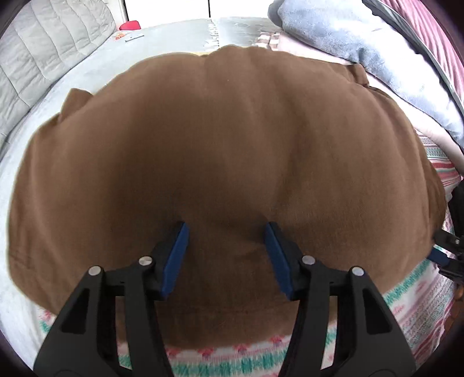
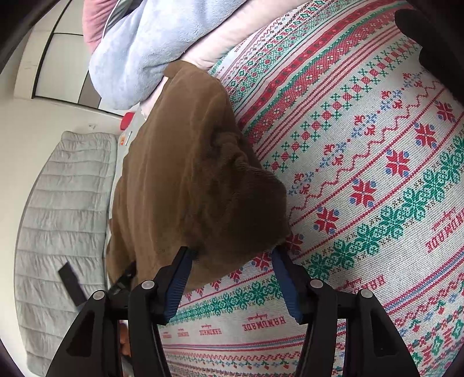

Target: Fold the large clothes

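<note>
A large brown garment [image 1: 226,150] lies spread flat on the bed and fills most of the left wrist view. My left gripper [image 1: 226,226] is open just above its near part, blue pads apart, holding nothing. In the right wrist view the same brown garment [image 2: 185,179] lies with a bunched ribbed edge toward the patterned cover. My right gripper [image 2: 232,252] is open at that near edge, empty. The right gripper also shows at the far right of the left wrist view [image 1: 446,252].
A patterned red, green and white cover [image 2: 362,174] lies under the garment. A light blue fleece blanket [image 1: 362,37] and a pink one are piled at the garment's far side. A grey quilted cushion [image 2: 58,203] with a black flat object [image 2: 71,282] lies to the left. A red object [image 1: 129,25] sits at the back.
</note>
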### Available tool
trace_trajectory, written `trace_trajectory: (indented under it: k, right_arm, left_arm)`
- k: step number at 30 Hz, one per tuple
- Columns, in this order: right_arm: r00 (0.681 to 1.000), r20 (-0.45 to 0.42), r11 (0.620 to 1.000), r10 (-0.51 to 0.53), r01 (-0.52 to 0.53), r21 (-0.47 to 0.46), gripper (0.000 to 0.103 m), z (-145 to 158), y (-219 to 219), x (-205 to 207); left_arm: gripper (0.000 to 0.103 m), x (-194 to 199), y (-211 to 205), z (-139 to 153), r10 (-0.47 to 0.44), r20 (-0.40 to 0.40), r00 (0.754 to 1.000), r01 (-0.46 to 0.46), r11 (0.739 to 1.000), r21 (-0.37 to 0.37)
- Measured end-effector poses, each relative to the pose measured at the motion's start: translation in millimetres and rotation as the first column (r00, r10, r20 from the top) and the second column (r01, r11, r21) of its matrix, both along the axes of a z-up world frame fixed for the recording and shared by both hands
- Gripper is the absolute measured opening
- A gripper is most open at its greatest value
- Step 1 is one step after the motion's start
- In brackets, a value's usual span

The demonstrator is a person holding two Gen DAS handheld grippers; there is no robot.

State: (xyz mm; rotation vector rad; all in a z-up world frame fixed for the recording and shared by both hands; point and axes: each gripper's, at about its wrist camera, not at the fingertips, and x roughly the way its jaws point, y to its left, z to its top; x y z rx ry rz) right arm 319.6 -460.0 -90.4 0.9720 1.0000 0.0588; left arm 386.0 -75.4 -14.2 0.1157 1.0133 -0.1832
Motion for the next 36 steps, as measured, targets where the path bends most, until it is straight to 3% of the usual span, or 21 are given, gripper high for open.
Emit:
trace_trajectory:
  k: [5, 9, 14, 18, 22, 27, 36]
  right_arm:
    - [1.0, -0.01, 1.0, -0.006, 0.006, 0.016, 0.059, -1.6, -4.0, -2.0]
    - [1.0, -0.012, 1.0, -0.013, 0.013, 0.023, 0.059, -1.9, -4.6, -2.6]
    - [1.0, -0.013, 0.999, -0.012, 0.013, 0.035, 0.059, -3.4, -5.5, -2.4]
    - [1.0, -0.013, 0.999, -0.006, 0.006, 0.033, 0.059, -3.0, -6.3, -1.4]
    - [1.0, -0.013, 1.0, -0.004, 0.004, 0.022, 0.059, -1.4, -4.2, -1.9]
    - [1.0, -0.016, 1.0, -0.007, 0.008, 0.022, 0.059, -1.3, -3.0, -2.0]
    - [1.0, -0.002, 0.999, -0.026, 0.026, 0.032, 0.06, -4.1, -4.1, -4.3]
  left_arm:
    - [0.059, 10.8, 9.2, 10.5, 0.011, -0.061, 0.998, -0.014, 0.998, -0.055]
    - [0.059, 33.9, 9.2, 28.2, 0.018, -0.045, 0.999, -0.024, 0.99, -0.138]
    - [0.059, 81.2, 0.4, 16.5, 0.059, -0.065, 0.996, -0.064, 0.995, -0.072]
    - [0.06, 86.2, 6.3, 4.7, 0.095, -0.06, 0.994, -0.101, 0.988, -0.119]
    - [0.06, 89.1, 7.6, 11.9, 0.136, -0.078, 0.988, -0.144, 0.984, -0.106]
    - [0.06, 108.4, 4.3, 33.0, 0.156, -0.019, 0.988, -0.157, 0.978, -0.133]
    - [0.063, 174.5, -7.4, 12.5, 0.214, -0.022, 0.977, -0.214, 0.977, -0.006]
